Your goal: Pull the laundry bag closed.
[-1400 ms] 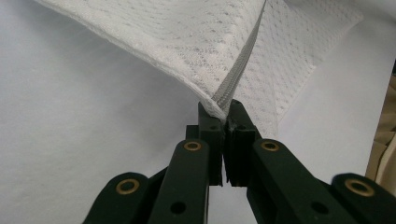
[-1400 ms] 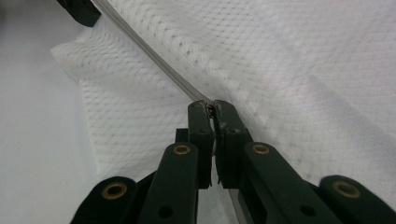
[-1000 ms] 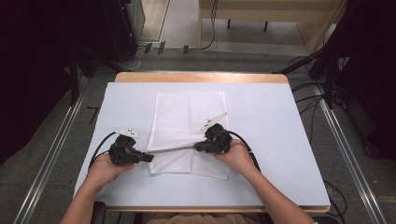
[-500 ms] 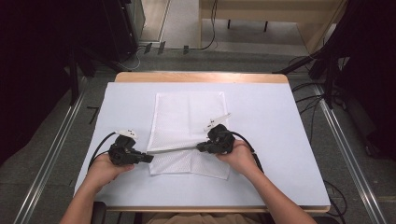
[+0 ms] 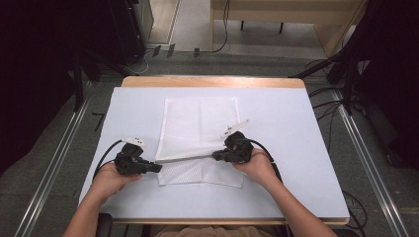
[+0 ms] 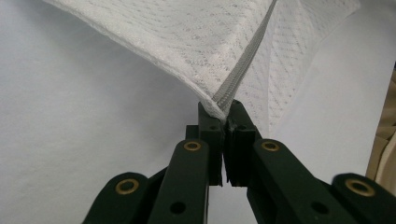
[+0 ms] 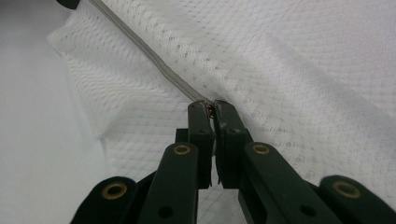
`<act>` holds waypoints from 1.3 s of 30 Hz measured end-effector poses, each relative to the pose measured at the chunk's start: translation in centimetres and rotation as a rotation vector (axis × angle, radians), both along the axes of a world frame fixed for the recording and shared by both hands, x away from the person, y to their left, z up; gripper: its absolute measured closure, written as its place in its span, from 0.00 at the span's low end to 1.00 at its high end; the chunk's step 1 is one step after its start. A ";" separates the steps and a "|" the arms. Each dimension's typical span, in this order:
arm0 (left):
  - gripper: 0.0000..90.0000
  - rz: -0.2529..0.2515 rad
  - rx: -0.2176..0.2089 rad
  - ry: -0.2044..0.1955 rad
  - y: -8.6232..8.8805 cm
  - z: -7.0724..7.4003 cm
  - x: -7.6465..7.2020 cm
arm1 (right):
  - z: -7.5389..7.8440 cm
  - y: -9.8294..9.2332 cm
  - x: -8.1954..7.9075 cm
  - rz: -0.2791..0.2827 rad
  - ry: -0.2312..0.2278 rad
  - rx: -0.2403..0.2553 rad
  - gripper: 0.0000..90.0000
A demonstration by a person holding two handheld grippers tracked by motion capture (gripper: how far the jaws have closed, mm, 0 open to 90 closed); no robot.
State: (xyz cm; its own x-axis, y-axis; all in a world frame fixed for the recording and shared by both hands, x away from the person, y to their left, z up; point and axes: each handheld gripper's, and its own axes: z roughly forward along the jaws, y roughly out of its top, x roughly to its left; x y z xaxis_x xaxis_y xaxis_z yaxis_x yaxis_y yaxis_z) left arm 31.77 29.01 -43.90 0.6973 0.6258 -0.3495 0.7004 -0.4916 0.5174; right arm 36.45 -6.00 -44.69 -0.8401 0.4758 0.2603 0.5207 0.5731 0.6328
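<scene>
White mesh bag, zipper taut between tongs. Left gripper clamps its end; right gripper, clamped on the pull, has slid slightly rightward: zipper likely opening.

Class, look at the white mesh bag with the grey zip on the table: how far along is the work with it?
Done: the mesh bag lies flat on the table. In hand: the left gripper is shut on the corner at one end of the zip, and the right gripper is shut on its other end, probably the pull. Left: whether the zip is open or shut cannot be told.
</scene>
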 end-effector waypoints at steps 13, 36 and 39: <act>0.98 -0.007 -0.015 0.007 0.1 0.0 0.0 | 0.2 -1.0 0.0 -0.015 -0.001 0.001 0.98; 0.98 -0.013 -0.002 0.022 0.2 -0.1 0.0 | 0.2 -4.2 0.1 -0.068 0.007 -0.015 0.98; 0.98 -0.013 -0.003 0.022 0.2 -0.1 0.0 | 0.2 -4.6 0.1 -0.074 0.011 -0.010 0.98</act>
